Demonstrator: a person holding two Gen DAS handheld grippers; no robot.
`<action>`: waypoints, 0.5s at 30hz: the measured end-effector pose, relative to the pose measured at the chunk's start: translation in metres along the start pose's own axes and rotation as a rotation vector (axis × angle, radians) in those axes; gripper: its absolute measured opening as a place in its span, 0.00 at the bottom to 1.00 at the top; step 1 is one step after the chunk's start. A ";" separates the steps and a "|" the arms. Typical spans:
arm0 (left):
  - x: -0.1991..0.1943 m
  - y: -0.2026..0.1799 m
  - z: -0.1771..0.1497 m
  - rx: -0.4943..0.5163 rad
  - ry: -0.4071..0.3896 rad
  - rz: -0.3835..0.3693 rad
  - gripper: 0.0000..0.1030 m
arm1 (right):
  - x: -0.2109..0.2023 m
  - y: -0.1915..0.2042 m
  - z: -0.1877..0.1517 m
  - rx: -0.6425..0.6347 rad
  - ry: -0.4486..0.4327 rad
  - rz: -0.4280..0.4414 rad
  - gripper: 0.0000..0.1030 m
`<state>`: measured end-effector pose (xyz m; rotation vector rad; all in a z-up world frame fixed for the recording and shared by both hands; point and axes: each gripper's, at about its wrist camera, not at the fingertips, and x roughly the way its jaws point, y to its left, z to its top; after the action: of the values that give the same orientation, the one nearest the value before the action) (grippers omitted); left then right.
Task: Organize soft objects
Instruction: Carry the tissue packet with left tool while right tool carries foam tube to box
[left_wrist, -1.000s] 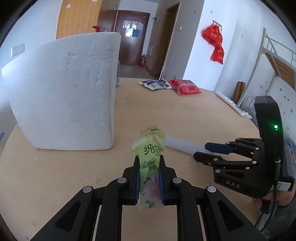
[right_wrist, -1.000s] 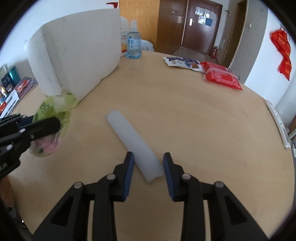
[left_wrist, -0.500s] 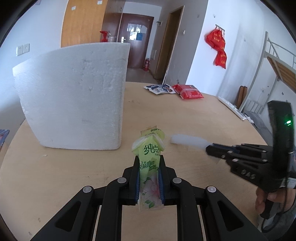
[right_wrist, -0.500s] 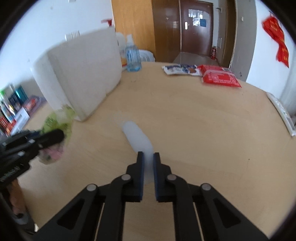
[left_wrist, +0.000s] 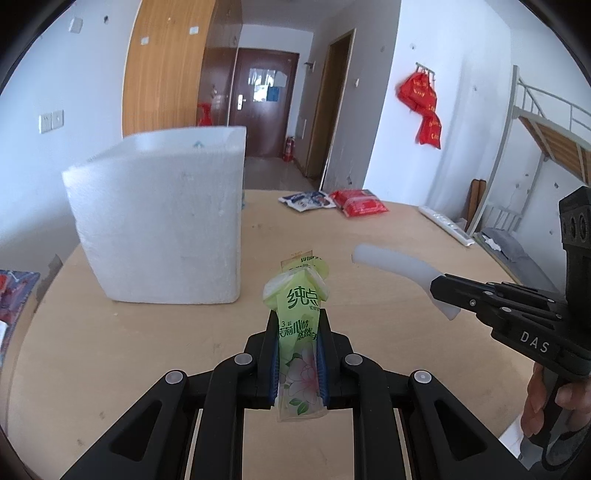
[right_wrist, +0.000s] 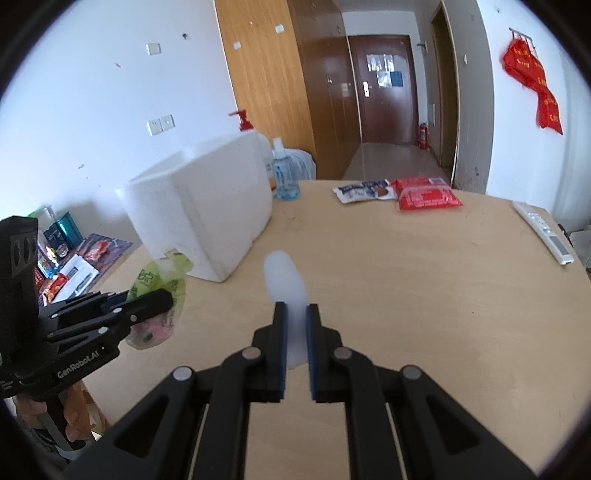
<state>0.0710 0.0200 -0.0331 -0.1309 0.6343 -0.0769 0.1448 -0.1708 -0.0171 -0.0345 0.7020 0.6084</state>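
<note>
Round wooden table (right_wrist: 406, 295) bears foam box (right_wrist: 207, 210), packets (right_wrist: 424, 192).

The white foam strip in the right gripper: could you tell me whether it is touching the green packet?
Apart. In the left wrist view, bare tabletop shows between the white foam strip and the green packet clamped in the left gripper.

left gripper (left_wrist: 298, 334), right gripper (right_wrist: 295, 325), both jaws clamped
</note>
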 end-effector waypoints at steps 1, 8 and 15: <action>-0.008 -0.002 -0.001 0.002 -0.011 0.000 0.17 | -0.007 0.002 -0.001 0.000 -0.012 0.001 0.11; -0.050 -0.011 -0.007 0.015 -0.075 0.017 0.17 | -0.048 0.014 -0.009 -0.010 -0.092 0.008 0.11; -0.098 -0.018 -0.016 0.030 -0.154 0.032 0.17 | -0.091 0.032 -0.018 -0.034 -0.174 0.026 0.11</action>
<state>-0.0178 0.0119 0.0135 -0.0962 0.4809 -0.0451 0.0625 -0.1955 0.0307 -0.0037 0.5242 0.6406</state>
